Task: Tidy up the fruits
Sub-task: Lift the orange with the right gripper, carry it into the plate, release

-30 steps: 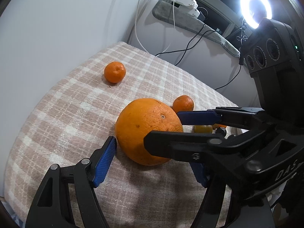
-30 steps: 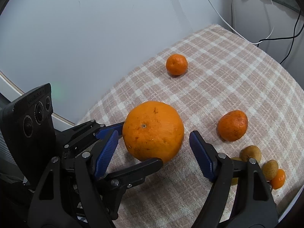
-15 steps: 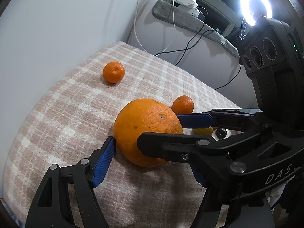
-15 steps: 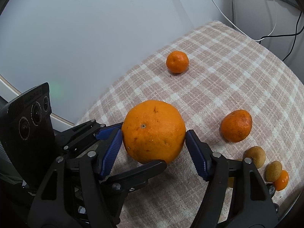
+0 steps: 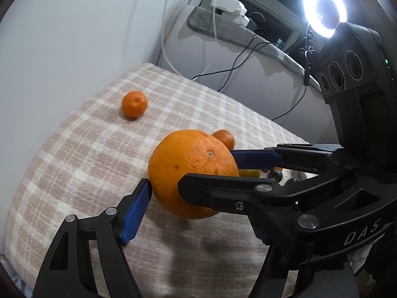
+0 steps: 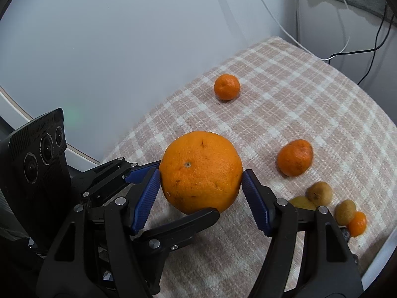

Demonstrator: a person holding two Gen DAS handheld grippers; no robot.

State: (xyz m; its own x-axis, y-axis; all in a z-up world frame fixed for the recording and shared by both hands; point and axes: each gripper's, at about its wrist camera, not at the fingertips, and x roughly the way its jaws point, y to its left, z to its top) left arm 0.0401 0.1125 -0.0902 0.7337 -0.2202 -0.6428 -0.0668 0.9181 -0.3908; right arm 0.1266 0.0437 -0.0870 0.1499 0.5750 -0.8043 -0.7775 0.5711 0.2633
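Observation:
A large orange [image 5: 193,168] [image 6: 201,171] is held just over the plaid cloth [image 6: 297,99] by both grippers at once. My right gripper [image 6: 201,177] has its blue pads [image 6: 255,203] pressed on the orange's left and right sides. My left gripper [image 5: 196,198] straddles it crosswise. Its near pad [image 5: 136,208] touches the peel, and its far pad is mostly hidden behind the right gripper's fingers [image 5: 223,191]. A small mandarin [image 6: 226,86] lies far back on the cloth. A second mandarin [image 6: 294,157] lies to the right.
Two brown kiwi-like fruits [image 6: 319,193], a yellow fruit [image 6: 301,202] and a tiny orange fruit [image 6: 357,223] cluster near the cloth's right edge. A white wall runs close behind. Cables [image 5: 230,69] and a ring light [image 5: 324,9] stand beyond the far edge.
My right gripper's jaws have closed from a clear gap on each side onto the large orange. The left gripper and the other fruits have stayed put.

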